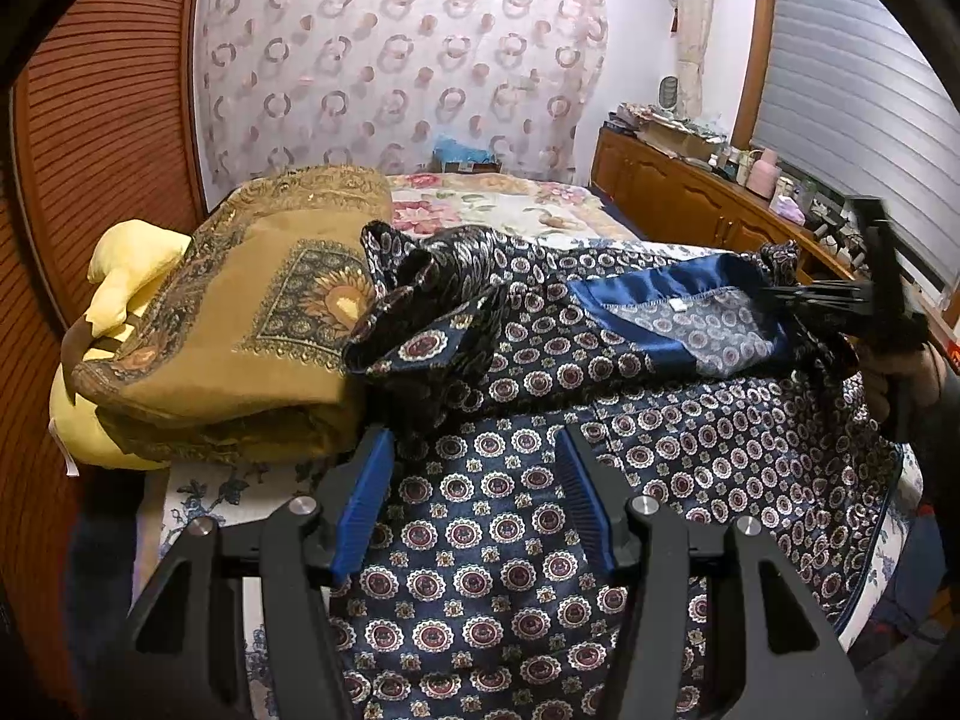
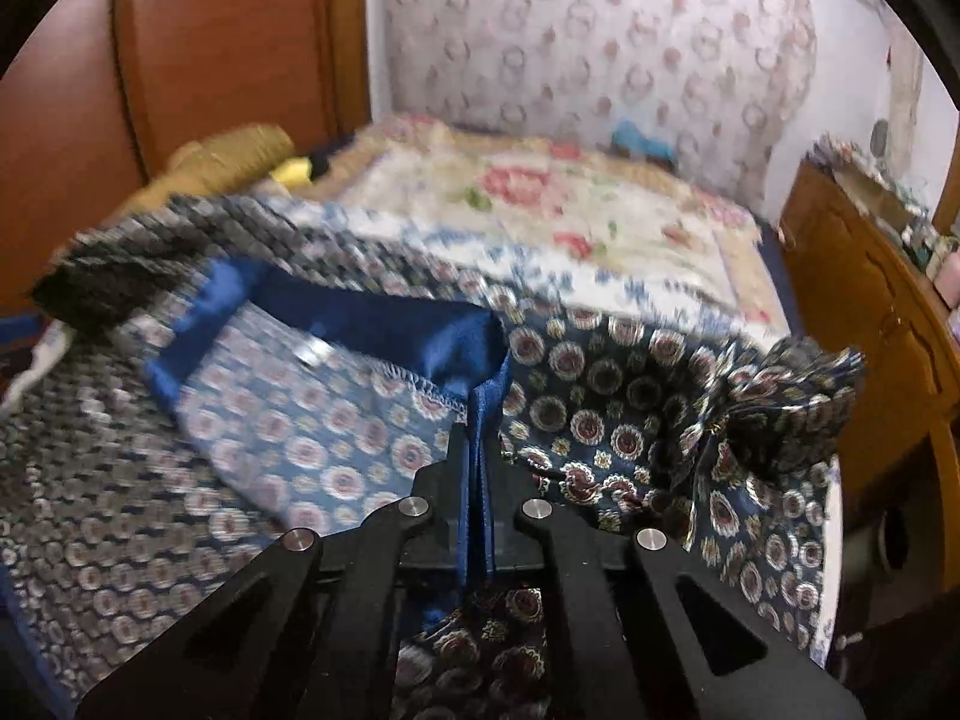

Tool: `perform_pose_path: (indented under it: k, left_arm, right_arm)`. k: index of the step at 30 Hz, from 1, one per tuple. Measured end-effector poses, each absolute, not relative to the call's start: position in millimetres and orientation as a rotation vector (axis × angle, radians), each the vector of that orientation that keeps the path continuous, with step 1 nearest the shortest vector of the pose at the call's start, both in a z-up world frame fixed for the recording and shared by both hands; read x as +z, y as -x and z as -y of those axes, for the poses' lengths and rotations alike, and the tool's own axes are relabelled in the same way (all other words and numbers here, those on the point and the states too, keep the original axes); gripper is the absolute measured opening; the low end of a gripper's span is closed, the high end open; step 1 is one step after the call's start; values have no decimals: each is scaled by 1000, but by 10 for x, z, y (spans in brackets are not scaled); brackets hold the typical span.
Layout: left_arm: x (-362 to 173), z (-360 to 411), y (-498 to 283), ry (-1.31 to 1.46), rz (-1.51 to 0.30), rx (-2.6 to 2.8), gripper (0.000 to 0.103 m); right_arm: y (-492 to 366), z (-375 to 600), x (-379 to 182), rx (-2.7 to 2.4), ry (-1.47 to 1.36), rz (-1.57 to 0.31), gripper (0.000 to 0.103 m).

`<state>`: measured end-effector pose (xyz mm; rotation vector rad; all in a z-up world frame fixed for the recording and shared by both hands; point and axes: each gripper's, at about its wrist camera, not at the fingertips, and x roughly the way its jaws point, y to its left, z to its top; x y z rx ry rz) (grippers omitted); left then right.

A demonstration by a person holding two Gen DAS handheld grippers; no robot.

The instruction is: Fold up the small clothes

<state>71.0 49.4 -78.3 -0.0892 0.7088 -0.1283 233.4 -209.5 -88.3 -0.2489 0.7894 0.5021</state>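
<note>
Satin medallion-print garment (image 1: 510, 540), crumpled.

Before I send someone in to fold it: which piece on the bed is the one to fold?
On the floral bed, in front of the folded mustard blanket, lies a dark navy garment. It is satiny, covered in round medallions, with a plain blue inner band at its opening.
</note>
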Motion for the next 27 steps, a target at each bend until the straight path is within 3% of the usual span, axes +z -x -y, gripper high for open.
perform_pose_path:
  k: [8,21,25,27]
  left_arm:
    - [-615,-510,-599,105,-658,-132,55]
    - [-458,-611,-559,126,-604,-97,55]
    - [-412,-662,-577,125,-596,-80,55]
    - [-382,-674,-592,126,-587,-75,55]
  right_arm:
    - [-1559,2362,-471,576,193,-641,0]
    - [-828,2797,-754,545,138,-729,0]
    - [-737,2900,-739,514,140,-728,3]
    - [-705,2944,-693,500,145,-717,12]
